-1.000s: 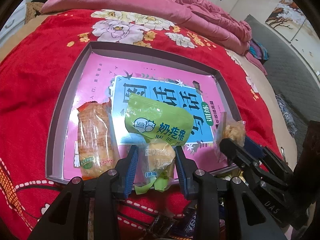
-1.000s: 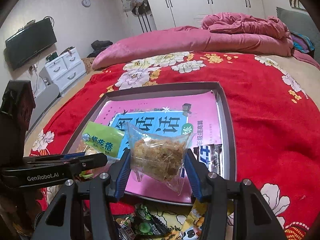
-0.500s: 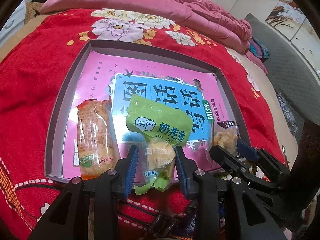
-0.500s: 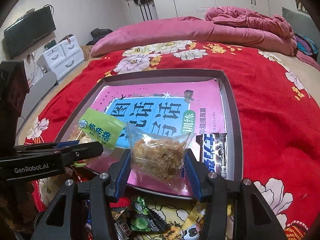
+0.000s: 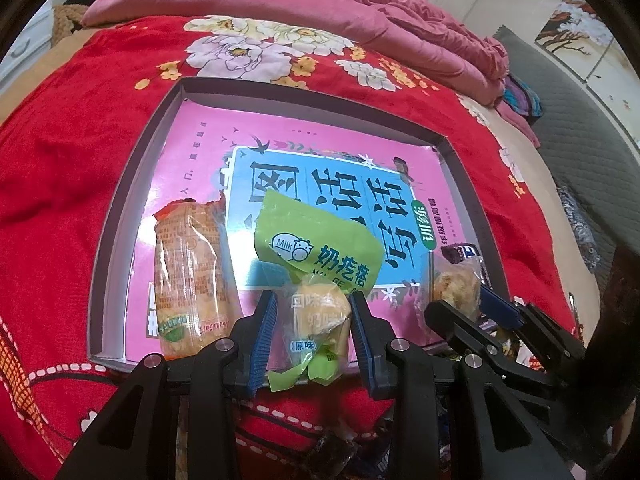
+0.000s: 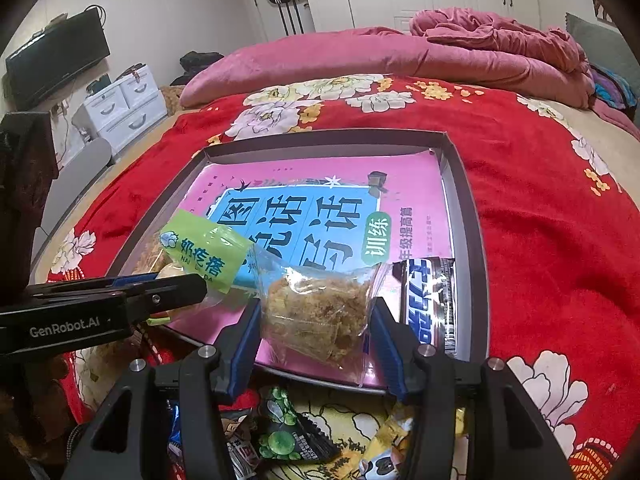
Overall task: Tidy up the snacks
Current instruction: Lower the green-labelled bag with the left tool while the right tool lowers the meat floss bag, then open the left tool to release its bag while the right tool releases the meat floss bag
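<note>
Both grippers hold snacks over the tray (image 5: 120, 208).
Left gripper (image 5: 313, 330) pinches a green packet (image 5: 316, 256); right gripper (image 6: 314, 330) pinches a clear bag (image 6: 316, 308).

Loose snack packets (image 6: 288, 436): partly hidden beneath the right tool's frame, cut by the bottom edge.
Book cover (image 5: 320, 184): lower text covered by snacks.
Chocolate bar (image 5: 464, 251): mostly hidden behind the floss packet (image 5: 456, 288).
</note>
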`<state>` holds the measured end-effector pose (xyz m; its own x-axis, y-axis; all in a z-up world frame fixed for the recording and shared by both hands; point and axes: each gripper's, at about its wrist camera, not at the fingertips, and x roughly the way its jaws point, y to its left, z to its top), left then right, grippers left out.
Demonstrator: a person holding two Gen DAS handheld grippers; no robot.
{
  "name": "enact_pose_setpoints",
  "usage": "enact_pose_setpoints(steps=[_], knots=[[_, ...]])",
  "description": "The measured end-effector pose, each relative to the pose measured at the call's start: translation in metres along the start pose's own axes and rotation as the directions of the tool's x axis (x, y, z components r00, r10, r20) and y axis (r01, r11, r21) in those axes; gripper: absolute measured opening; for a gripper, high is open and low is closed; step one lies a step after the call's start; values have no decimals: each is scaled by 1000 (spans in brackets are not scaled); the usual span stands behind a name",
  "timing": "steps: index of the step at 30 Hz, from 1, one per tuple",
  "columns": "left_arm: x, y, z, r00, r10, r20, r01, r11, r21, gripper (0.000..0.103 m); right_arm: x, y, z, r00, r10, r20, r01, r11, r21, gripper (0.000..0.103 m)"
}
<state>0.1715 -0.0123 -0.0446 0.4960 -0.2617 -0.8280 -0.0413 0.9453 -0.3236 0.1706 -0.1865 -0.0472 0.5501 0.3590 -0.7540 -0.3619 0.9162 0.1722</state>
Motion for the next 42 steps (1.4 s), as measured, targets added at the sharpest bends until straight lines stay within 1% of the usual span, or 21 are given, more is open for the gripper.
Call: enact_pose_setpoints(steps=[10,19,29,38,42], knots=[[6,0,2,1000,13,-1,-13,1000,6,38,1,-5,-3,1000,9,-21,-9,1000,23,54],[8,0,2,1000,19,-2,-19,1000,6,39,-4,-8,-3,1000,14,-10,-14,999,43,54],[5,-1,4,1000,29,11,-29,1000,11,40,-14,-11,0,999,15,28,-17,998,58,56],[-3,-4,5,999,25,28,-25,999,21,47,-17,-12,1,999,11,44,-14,998,59,57],[-6,-3,5,999,27,30,-27,999,20,50,-20,-12,0,999,9,52,-12,998,58,60]])
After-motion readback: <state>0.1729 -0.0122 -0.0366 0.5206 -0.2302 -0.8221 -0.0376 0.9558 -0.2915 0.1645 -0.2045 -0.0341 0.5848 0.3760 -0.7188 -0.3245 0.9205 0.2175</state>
